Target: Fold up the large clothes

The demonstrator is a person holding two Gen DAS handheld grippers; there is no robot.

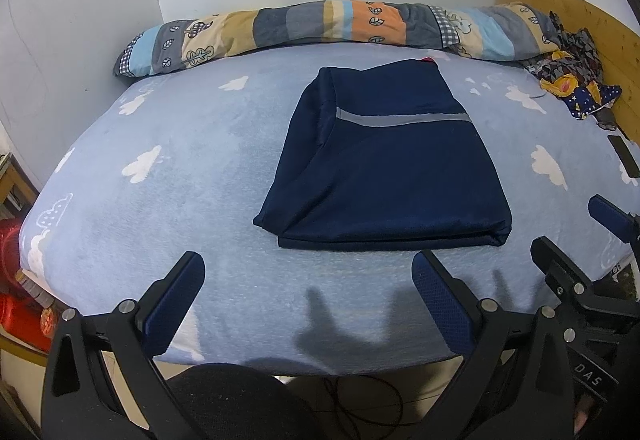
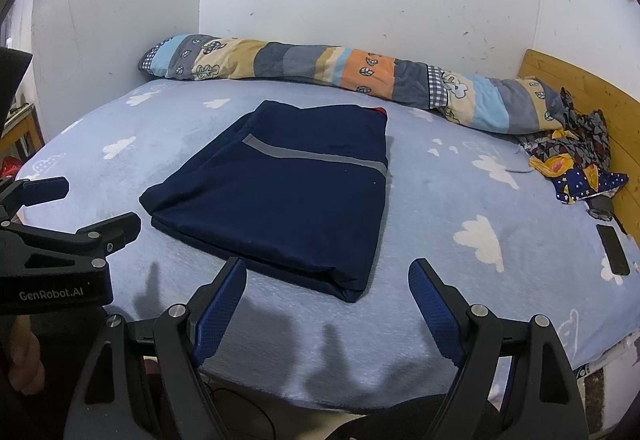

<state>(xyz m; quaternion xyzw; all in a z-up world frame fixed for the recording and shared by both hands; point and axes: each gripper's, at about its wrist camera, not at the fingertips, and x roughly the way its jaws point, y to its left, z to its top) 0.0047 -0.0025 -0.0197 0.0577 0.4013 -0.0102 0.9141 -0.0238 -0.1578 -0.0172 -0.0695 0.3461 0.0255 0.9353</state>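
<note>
**A:** Both of your tools hang above the near edge of the bed. Your left gripper (image 1: 308,304) has its blue-padded jaws spread wide with nothing between them, and your right gripper (image 2: 328,304) is just as wide and just as empty.

**B:** And the garment?

**A:** The navy blue folded garment with the grey reflective stripe (image 1: 384,163) lies flat near the middle of the pale blue fleece sheet with white clouds (image 1: 180,167), just beyond your fingertips. It looks close to finished.

**B:** So what could spoil it?

**A:** If you pinch only the top layer, I'd expect the stack to slide apart. Drag it and the fleece may bunch underneath. Also, mind the black phone-like slab (image 2: 614,248) near the wooden headboard (image 2: 592,99).
</note>
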